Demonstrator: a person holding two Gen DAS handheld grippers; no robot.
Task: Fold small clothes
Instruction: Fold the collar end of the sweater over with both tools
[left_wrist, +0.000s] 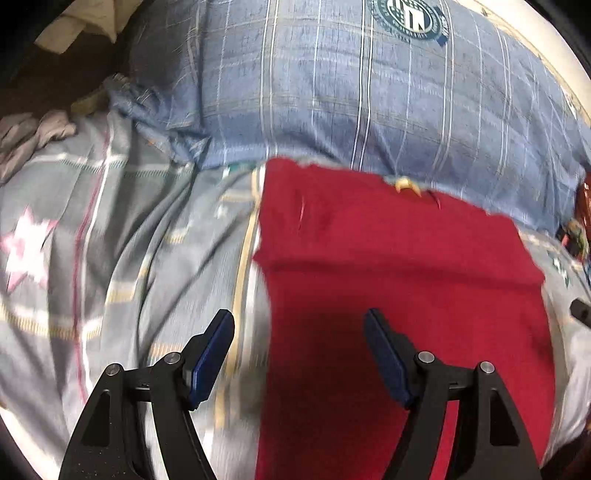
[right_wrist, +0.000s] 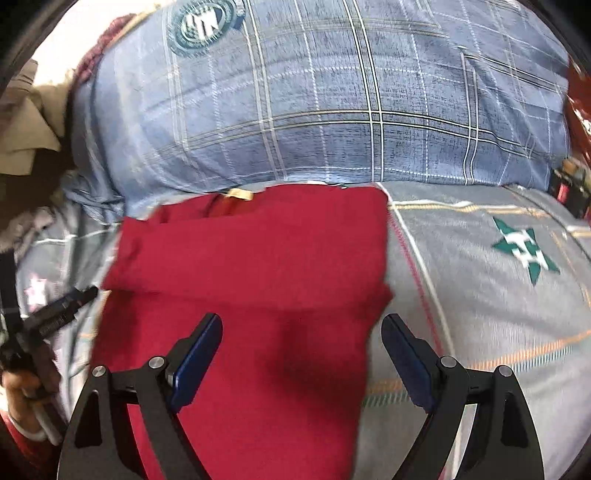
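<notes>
A red garment (left_wrist: 399, 280) lies on the grey patterned bedsheet (left_wrist: 122, 251), folded over so a doubled upper part covers its far end, with a small tan label at the far edge. My left gripper (left_wrist: 299, 317) hangs open above the garment's left edge, nothing between its blue pads. In the right wrist view the same red garment (right_wrist: 251, 280) fills the middle. My right gripper (right_wrist: 301, 321) stands open over its right edge, holding nothing. The left gripper's black fingertip (right_wrist: 79, 295) and the hand holding it show at that view's left.
A blue plaid pillow (left_wrist: 351, 96) with a round badge lies just beyond the garment. Crumpled pale cloth (left_wrist: 33, 133) sits at the far left of the bed. A green star print (right_wrist: 524, 247) marks the sheet right of the garment. Dark red items (right_wrist: 580, 96) sit at the far right.
</notes>
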